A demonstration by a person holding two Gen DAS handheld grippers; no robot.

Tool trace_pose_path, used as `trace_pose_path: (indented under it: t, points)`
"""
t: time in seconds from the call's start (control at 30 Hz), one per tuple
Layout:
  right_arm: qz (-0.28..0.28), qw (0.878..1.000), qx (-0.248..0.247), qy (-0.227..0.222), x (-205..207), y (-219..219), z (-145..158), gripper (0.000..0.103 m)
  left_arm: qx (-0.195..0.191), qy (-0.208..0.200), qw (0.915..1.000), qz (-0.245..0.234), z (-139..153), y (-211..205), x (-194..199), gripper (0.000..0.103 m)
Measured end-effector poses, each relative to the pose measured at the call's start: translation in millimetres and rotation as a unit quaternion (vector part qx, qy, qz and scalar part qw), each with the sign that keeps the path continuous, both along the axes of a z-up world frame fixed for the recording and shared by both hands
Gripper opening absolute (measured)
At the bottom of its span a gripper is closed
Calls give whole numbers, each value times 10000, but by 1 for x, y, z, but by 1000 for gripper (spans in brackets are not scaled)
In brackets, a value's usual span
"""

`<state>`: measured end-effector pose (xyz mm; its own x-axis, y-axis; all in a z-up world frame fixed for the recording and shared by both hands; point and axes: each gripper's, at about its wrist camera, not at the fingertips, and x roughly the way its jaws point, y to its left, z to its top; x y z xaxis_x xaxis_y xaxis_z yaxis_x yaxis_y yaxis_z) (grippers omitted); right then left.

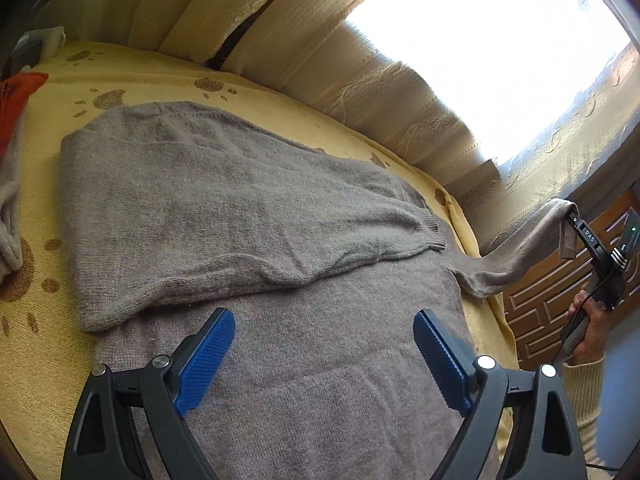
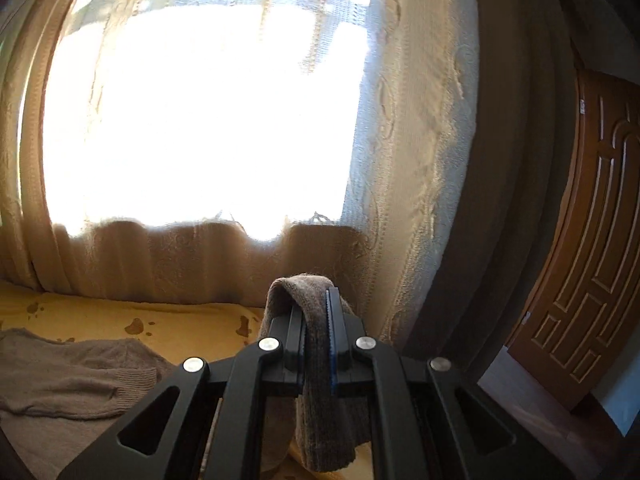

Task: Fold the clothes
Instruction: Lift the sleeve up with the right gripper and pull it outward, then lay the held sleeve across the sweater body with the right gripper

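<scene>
A grey-brown knit sweater (image 1: 240,208) lies flat on a yellow bedspread (image 1: 40,380), one sleeve folded across its body. My left gripper (image 1: 324,356) is open and empty, with blue pads, just above the sweater's lower body. My right gripper (image 2: 316,320) is shut on the other sleeve's cuff (image 2: 308,292) and holds it up off the bed's right edge. In the left wrist view that sleeve (image 1: 520,248) stretches up to the right gripper (image 1: 572,220). The folded sleeve's ribbed cuff also shows in the right wrist view (image 2: 80,384).
Cream curtains (image 1: 360,92) hang behind the bed under a bright window (image 2: 200,100). An orange cloth (image 1: 16,100) and a grey garment (image 1: 10,216) lie at the bed's left edge. A brown wooden door (image 2: 592,240) stands at the right.
</scene>
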<state>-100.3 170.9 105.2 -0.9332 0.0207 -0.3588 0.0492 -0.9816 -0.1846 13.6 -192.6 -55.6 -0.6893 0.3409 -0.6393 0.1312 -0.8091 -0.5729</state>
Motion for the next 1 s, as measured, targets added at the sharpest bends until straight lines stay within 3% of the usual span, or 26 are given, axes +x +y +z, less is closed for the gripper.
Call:
trace_pose_path:
  t: [0.13, 0.2, 0.27, 0.33, 0.4, 0.47, 0.57, 0.63, 0.7, 0.73, 0.77, 0.8, 0.83, 0.87, 0.9, 0.93, 1.0]
  points:
    - [1233, 9915, 407, -59, 3, -106, -9, 10, -69, 156, 9993, 347, 9, -20, 7, 93]
    - [1991, 9773, 649, -329, 5, -161, -22, 11, -75, 229, 9983, 524, 12, -31, 12, 93]
    - [2810, 9520, 935, -778, 15, -211, -42, 29, -75, 267, 9972, 694, 14, -40, 15, 93]
    - [3346, 9298, 1306, -810, 36, -245, -60, 97, -57, 271, 9963, 818, 15, -49, 18, 93]
    - [3683, 9133, 1682, -447, 65, -259, -70, 103, 15, 282, 9956, 893, 15, -55, 20, 93]
    - [3688, 9115, 1780, -383, 73, -258, -73, 103, 85, 274, 9951, 943, 14, -59, 21, 93]
    - [3366, 9337, 1036, -645, 52, -231, -65, 103, 165, 284, 9949, 950, 14, -59, 21, 93]
    - [3177, 9444, 106, -836, 38, -199, -54, 103, 182, 280, 9952, 924, 13, -57, 20, 93]
    - [3144, 9387, -903, -1091, 23, -169, -40, 103, 181, 256, 9953, 921, 12, -55, 19, 93]
    - [3084, 9371, -1068, -1236, 14, -164, -38, 103, 185, 238, 9953, 925, 11, -54, 18, 93]
    - [3022, 9396, -914, -1322, 9, -167, -39, 103, 197, 216, 9953, 924, 9, -53, 18, 93]
    - [2984, 9450, -461, -1253, 9, -178, -42, 103, 216, 196, 9953, 927, 8, -53, 18, 93]
    - [2930, 9502, 249, -1032, 14, -193, -48, 103, 234, 190, 9952, 935, 8, -54, 18, 93]
    - [2933, 9470, 1102, -714, 26, -211, -58, 103, 237, 195, 9950, 955, 7, -55, 19, 93]
    - [2960, 9338, 1978, -364, 41, -230, -69, 103, 225, 205, 9945, 998, 7, -57, 20, 93]
    - [3077, 9116, 2725, -41, 57, -247, -80, 103, 215, 212, 9940, 1048, 7, -59, 21, 93]
    - [3522, 8519, 3832, 578, 94, -273, -99, 103, 258, 202, 9923, 1190, 6, -66, 24, 93]
